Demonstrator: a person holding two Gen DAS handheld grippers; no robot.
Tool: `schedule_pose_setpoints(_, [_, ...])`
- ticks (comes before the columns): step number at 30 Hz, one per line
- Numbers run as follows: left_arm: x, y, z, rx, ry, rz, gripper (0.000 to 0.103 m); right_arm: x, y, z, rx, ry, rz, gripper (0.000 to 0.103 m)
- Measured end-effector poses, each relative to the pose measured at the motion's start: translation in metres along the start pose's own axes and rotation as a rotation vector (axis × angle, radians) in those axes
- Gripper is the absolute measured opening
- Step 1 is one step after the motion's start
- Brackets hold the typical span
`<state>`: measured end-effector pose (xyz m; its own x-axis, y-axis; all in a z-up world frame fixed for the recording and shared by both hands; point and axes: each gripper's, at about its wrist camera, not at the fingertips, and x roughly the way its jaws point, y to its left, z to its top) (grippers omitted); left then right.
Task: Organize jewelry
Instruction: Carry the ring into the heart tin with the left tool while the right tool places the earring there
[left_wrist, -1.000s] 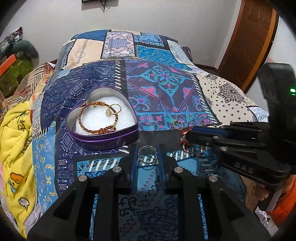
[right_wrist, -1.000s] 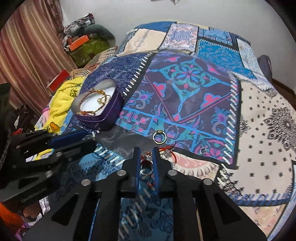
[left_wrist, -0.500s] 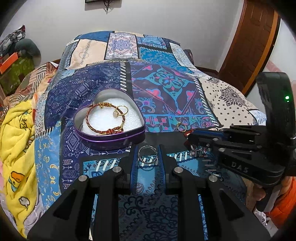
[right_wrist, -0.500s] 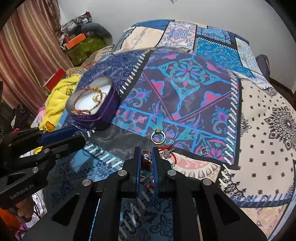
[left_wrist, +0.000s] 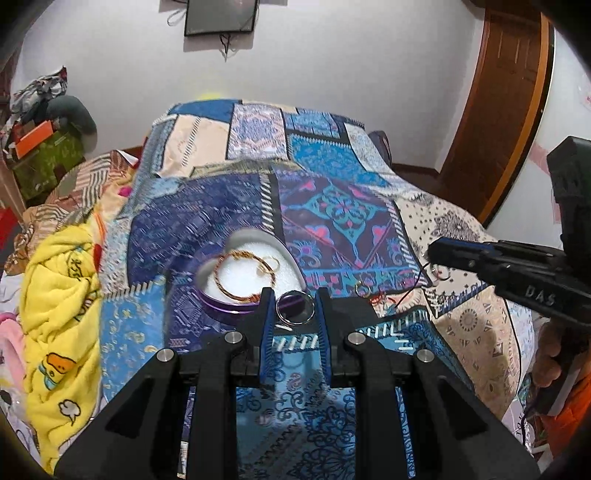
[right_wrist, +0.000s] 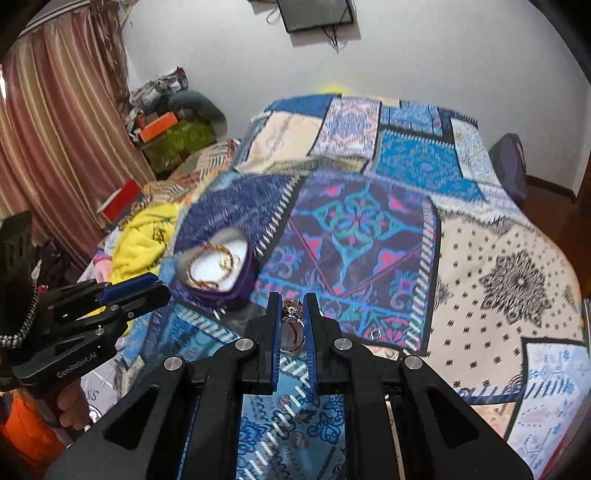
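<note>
A purple heart-shaped tin (left_wrist: 221, 314) with a white lining sits on the patchwork quilt (left_wrist: 332, 206); a braided gold-red bracelet (left_wrist: 236, 254) and a gold ring lie inside it. My left gripper (left_wrist: 294, 310) hangs just in front of the tin, shut on a silver ring (left_wrist: 295, 322). My right gripper (right_wrist: 292, 312) is shut on a red-string bracelet (right_wrist: 291, 334) with silver beads, lifted above the quilt. In the left wrist view the right gripper (left_wrist: 434, 254) hovers to the right with the string dangling below it. A loose gold ring (left_wrist: 364, 290) lies on the quilt between the two.
A yellow blanket (left_wrist: 55, 295) is bunched along the bed's left side. Boxes and clothes (left_wrist: 44, 147) pile up in the far left corner beside a striped curtain (right_wrist: 55, 129). A wooden door (left_wrist: 509, 110) stands at the right. A hand (left_wrist: 550, 369) grips the right tool.
Both grippers have risen from the quilt. The right one has lifted the red-string bracelet off the fabric. The left keeps its hold on the silver ring.
</note>
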<state>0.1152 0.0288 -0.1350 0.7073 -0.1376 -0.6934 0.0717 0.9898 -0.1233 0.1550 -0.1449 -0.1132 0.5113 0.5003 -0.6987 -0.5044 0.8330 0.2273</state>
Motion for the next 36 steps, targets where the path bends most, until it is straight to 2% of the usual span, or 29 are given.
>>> schedule_pose_setpoints(6, [-0.014, 0.013, 0.004, -0.017, -0.041, 0.019, 0.02, -0.01, 0.016, 0.013, -0.025, -0.051, 0.012, 0.01])
schedule_pose_setpoints(13, [-0.022, 0.031, 0.006, -0.042, -0.068, 0.035, 0.02, -0.007, 0.037, 0.021, -0.07, -0.063, 0.047, 0.01])
schedule_pose_setpoints(25, [-0.004, 0.049, 0.009, -0.052, -0.053, 0.042, 0.02, 0.032, 0.06, 0.023, -0.125, 0.001, 0.096, 0.01])
schedule_pose_setpoints(36, [0.03, 0.06, 0.014, -0.047, -0.012, 0.041, 0.02, 0.071, 0.064, 0.03, -0.131, 0.052, 0.122, 0.01])
